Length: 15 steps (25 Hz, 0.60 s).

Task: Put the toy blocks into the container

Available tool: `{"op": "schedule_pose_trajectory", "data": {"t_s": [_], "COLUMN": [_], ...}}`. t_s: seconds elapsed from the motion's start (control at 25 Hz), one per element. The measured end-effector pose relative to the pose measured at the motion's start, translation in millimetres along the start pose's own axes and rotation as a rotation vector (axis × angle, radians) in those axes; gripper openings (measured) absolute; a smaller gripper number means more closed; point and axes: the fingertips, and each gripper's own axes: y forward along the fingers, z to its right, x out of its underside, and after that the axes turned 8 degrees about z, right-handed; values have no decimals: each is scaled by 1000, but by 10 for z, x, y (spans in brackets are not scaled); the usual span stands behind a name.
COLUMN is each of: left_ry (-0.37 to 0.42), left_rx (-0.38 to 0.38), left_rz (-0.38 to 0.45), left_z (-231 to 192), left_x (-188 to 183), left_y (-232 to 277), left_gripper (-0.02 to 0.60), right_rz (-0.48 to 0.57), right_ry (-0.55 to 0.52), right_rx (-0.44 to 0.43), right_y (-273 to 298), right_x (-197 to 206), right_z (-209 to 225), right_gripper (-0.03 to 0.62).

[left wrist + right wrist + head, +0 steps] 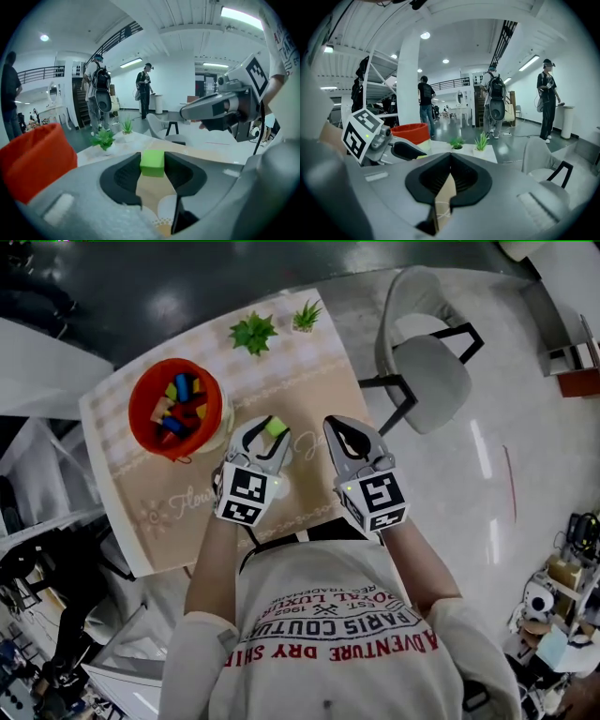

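A green block [152,163] is clamped between the pads of my left gripper [270,430], which is shut on it and held above the table [309,371]. In the head view the green block [276,427] shows at the jaw tips. The orange container [175,409], with several coloured blocks inside, stands on the table to the left of that gripper; its orange wall [37,159] fills the left of the left gripper view. My right gripper [339,427] hovers beside the left one, shut and empty, its tips meeting [450,158]. The right gripper view shows the container [410,132] beyond the left gripper [375,136].
Two small potted plants [253,332] [307,315] stand at the table's far edge. A grey chair [427,362] sits off the table's right side. A white bowl-like object [281,486] lies under the left gripper. People stand far off in the hall.
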Motion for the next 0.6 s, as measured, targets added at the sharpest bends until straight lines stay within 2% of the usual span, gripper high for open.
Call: {"op": "schedule_pose_trajectory", "data": {"t_s": [0.32, 0.6], "left_ry": [37, 24], "left_rx": [-150, -295], "left_rz": [128, 183], "left_z": [-408, -843], "left_x": [-632, -813], "left_y": [-558, -1076], "left_gripper": [163, 163], "right_rz": [77, 110], "right_ry": [-58, -94], "right_rx": [-74, -158], "right_y": [148, 387], "right_x": [-453, -686], "right_z": [-327, -675], "right_gripper": [2, 2]}}
